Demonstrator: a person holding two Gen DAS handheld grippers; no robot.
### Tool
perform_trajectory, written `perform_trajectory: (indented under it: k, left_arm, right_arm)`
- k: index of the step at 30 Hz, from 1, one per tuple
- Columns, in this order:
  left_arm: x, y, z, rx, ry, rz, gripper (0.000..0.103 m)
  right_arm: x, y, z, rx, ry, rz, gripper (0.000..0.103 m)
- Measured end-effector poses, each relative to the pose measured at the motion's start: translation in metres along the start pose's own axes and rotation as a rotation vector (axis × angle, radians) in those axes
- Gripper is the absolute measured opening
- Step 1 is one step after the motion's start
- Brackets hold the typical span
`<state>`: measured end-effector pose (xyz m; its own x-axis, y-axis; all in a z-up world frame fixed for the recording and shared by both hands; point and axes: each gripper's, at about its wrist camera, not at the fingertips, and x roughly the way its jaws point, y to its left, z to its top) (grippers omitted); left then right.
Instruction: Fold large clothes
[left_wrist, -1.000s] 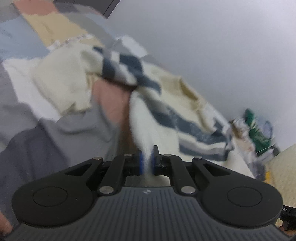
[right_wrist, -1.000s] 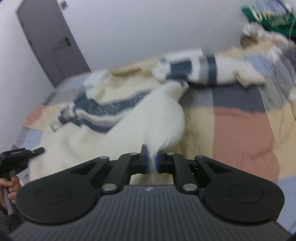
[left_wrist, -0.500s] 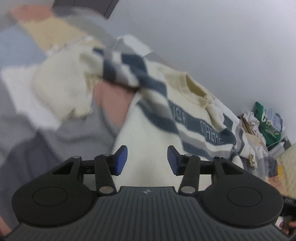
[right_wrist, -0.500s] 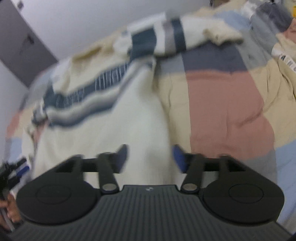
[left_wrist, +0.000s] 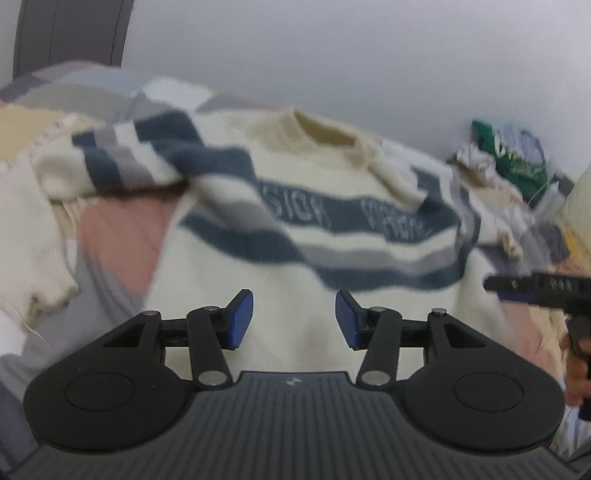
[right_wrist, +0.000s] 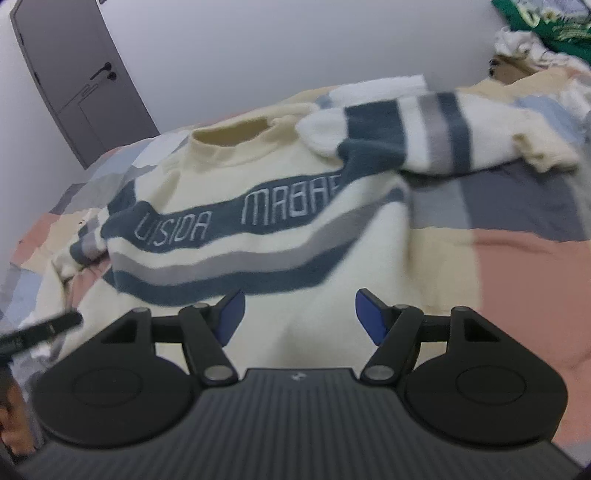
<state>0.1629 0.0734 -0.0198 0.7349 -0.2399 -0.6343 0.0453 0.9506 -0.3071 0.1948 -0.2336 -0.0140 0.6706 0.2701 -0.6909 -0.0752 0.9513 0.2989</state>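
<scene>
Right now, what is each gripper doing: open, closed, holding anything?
Left gripper: jaws open, holding nothing, above the sweater.
Right gripper: jaws open, holding nothing.

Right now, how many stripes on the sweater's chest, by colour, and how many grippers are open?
On the sweater chest, seen from the right wrist:
Dark blue stripes: 2 (lettered band, lower band)
Grey stripes: 1
Total stripes: 3
Open grippers: 2 (left gripper, right gripper), both empty above the hem.
</scene>
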Motion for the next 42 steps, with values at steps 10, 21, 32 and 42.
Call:
perform_trajectory:
  k: [10,21,32,42]
  left_arm:
    - [0.032,0.018,-0.020,-0.037,0.114,0.039,0.055]
    - [0.036,0.017,-0.017,-0.096,0.089,0.010,0.058]
    - [0.038,0.026,-0.015,-0.209,0.067,-0.010,0.059]
    - [0.039,0.024,-0.001,-0.302,-0.030,-0.047,0.059]
  right_arm:
    - [0.057,-0.069,0.050,0.017,-0.134,-0.177,0.068]
    - [0.085,-0.206,0.046,0.497,-0.190,-0.071,0.069]
    - [0.112,-0.267,0.094,0.474,-0.421,-0.077,0.070]
    - [0.111,-0.333,0.158,0.436,-0.617,-0.253,0.063]
